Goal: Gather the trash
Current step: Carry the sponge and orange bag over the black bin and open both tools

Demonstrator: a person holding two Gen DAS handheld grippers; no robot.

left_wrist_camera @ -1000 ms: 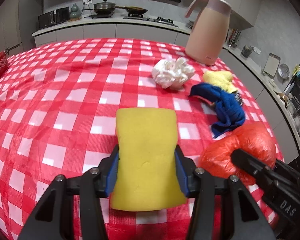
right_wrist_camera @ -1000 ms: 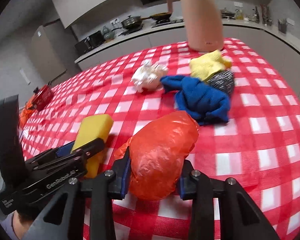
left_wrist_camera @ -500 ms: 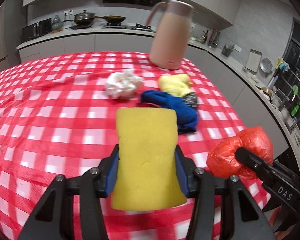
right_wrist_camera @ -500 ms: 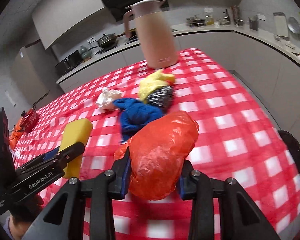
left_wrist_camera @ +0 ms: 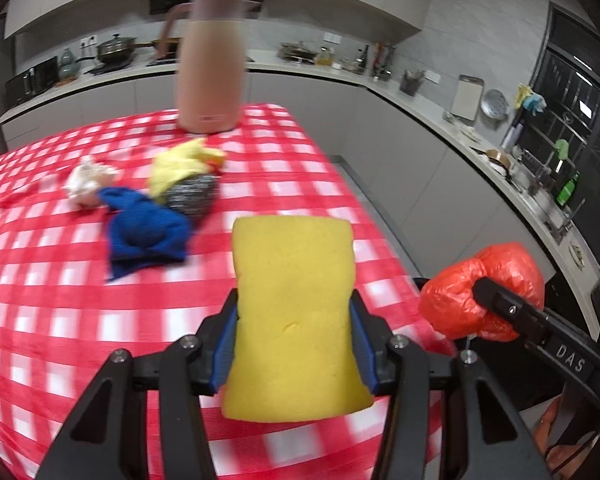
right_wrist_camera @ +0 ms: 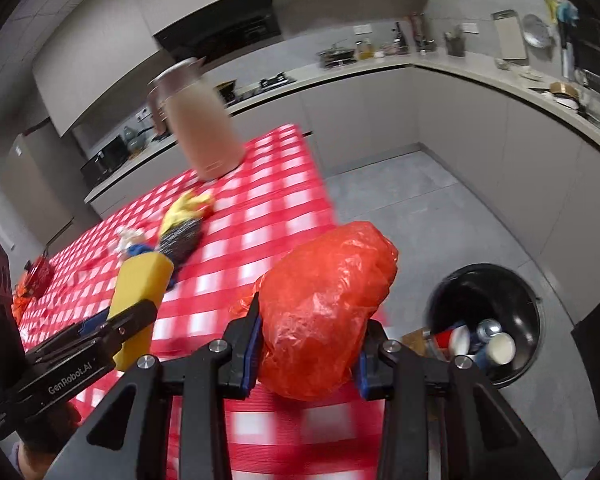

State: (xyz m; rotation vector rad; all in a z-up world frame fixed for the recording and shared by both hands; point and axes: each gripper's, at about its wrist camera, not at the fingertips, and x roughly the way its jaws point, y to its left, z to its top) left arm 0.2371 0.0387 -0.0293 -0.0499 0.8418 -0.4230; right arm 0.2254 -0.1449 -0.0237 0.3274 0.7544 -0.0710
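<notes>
My left gripper (left_wrist_camera: 294, 344) is shut on a yellow sponge (left_wrist_camera: 294, 312) and holds it above the red checked table (left_wrist_camera: 60, 280). It also shows in the right wrist view (right_wrist_camera: 140, 296). My right gripper (right_wrist_camera: 308, 344) is shut on a crumpled red plastic bag (right_wrist_camera: 324, 312), held past the table's right edge; the bag also shows in the left wrist view (left_wrist_camera: 460, 300). A black trash bin (right_wrist_camera: 488, 320) with cans and cups inside stands on the floor to the lower right.
On the table lie a blue cloth (left_wrist_camera: 144, 232), a yellow cloth (left_wrist_camera: 180, 164) on a grey scrubber (left_wrist_camera: 192, 198), and a white crumpled tissue (left_wrist_camera: 86, 178). A pink jug (left_wrist_camera: 210, 64) stands at the far edge. Kitchen counters run along the right.
Both grippers have swung right with their loads, toward the table's right edge. The floor and the black bin have come into the right wrist view.
</notes>
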